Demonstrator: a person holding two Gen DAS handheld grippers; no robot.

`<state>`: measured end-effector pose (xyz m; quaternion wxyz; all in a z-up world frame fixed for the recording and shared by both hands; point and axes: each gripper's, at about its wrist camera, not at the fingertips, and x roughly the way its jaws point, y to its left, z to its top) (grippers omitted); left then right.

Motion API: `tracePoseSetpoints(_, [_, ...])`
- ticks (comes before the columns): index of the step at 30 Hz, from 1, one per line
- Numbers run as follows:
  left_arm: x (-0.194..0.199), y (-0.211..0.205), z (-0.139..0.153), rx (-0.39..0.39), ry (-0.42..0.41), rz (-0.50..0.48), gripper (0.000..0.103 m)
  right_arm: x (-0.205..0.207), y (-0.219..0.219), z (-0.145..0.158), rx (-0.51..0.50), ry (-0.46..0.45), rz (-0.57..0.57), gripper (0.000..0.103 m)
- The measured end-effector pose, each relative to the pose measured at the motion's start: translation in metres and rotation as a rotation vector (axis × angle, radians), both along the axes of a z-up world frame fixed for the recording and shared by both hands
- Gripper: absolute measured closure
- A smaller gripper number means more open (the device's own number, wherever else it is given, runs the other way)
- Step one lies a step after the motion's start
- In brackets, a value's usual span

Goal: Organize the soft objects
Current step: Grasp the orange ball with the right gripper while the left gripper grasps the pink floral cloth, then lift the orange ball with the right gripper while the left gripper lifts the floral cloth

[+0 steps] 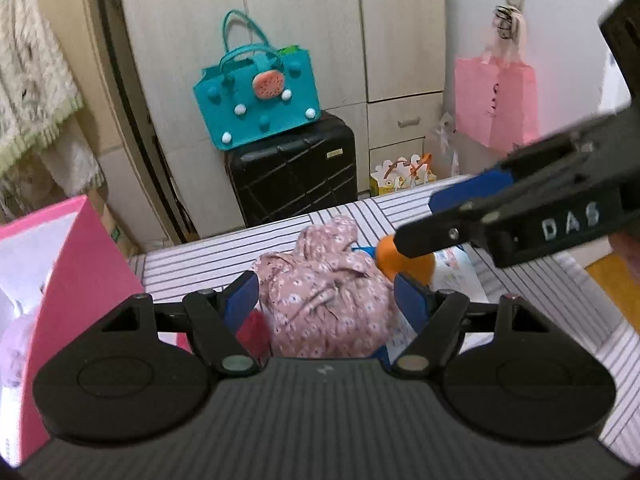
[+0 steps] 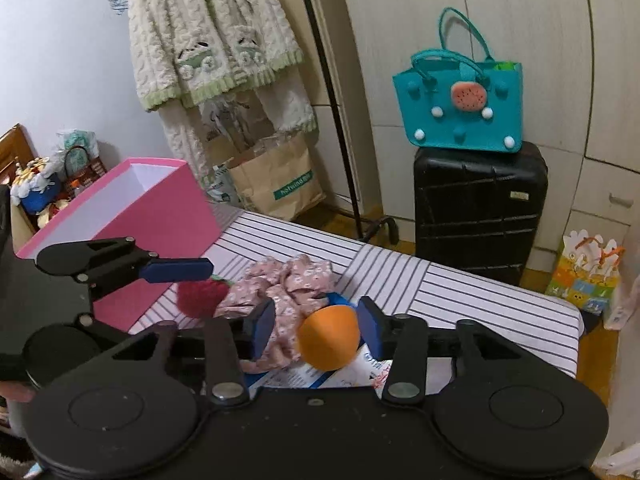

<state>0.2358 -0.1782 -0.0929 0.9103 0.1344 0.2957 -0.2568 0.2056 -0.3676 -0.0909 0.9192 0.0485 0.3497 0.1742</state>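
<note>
**Two grippers over a heap of soft things on the striped table**

The left gripper point(image 1: 326, 300) stands wide, its blue pads on either side of the pink floral cloth point(image 1: 324, 296), apparently not pressing it. The right gripper point(image 2: 316, 330) is narrower; the orange ball point(image 2: 329, 338) lies between its pads, the right pad just beside it, contact unclear. A red knitted strawberry point(image 2: 202, 298) sits left of the cloth, near the open pink box point(image 2: 160, 216). All rest on the striped table point(image 2: 460, 292).
</note>
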Motion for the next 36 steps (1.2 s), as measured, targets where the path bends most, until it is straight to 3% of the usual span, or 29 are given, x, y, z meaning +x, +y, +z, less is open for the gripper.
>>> tracePoseSetpoints(4, [0.017, 0.008, 0.000, -0.064, 0.056, 0.056, 0.031, 0.003, -0.007, -0.010, 0.042, 0.022, -0.007, 0.068])
tracePoseSetpoints(10, [0.026, 0.011, -0.006, -0.083, 0.116, 0.055, 0.032, -0.002, -0.011, -0.017, 0.049, 0.024, 0.020, 0.067])
tracePoseSetpoints(15, [0.046, 0.015, -0.007, -0.164, 0.231, 0.107, 0.032, -0.003, -0.003, -0.019, -0.010, -0.008, 0.057, 0.066])
tracePoseSetpoints(22, [0.064, -0.001, -0.011, -0.168, 0.298, 0.136, 0.033, -0.004, 0.006, -0.026, -0.111, -0.061, 0.076, 0.057])
tracePoseSetpoints(33, [0.066, 0.004, -0.020, -0.189, 0.283, 0.193, 0.034, -0.010, 0.021, -0.041, -0.190, -0.144, 0.057, 0.057])
tracePoseSetpoints(36, [0.066, 0.005, -0.022, -0.190, 0.277, 0.192, 0.034, -0.010, 0.023, -0.043, -0.199, -0.161, 0.062, 0.052])
